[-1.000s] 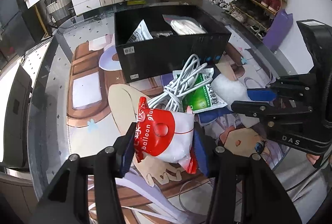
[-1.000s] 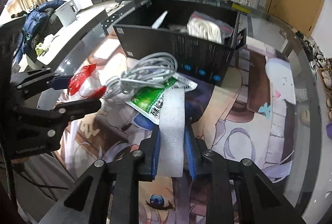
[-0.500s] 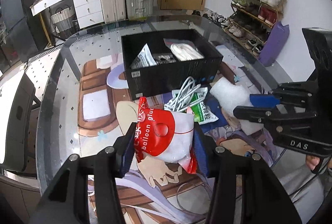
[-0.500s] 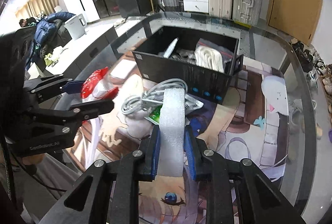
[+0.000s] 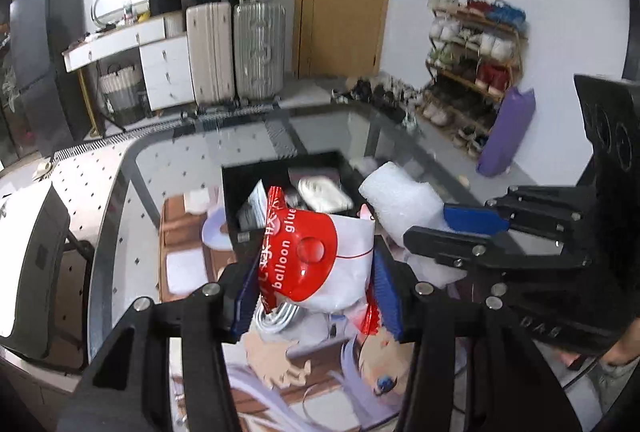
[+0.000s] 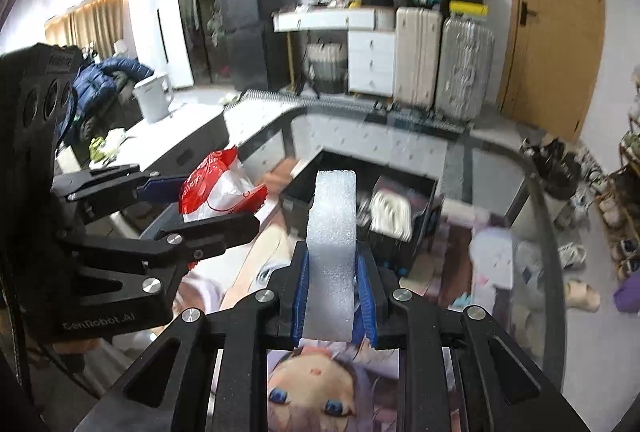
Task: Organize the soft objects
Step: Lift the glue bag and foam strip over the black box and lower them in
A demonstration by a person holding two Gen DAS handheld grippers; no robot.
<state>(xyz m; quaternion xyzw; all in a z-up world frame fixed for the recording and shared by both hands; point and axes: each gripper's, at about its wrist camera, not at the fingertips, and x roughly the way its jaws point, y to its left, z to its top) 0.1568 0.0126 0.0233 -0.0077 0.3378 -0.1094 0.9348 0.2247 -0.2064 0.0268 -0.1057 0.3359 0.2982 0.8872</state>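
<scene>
Left tool: pinching a red-and-white balloon glue bag, held above the desk.
Right tool: clamped on an upright white foam block.
Black box: on the desk, beyond both.

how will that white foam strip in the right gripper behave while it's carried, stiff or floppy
The white foam strip probably holds its shape: it stands upright well past the right gripper without drooping. It looks airy, so likely very light. The pads seem to pinch it slightly, so it may compress or spring loose rather than slip.
</scene>
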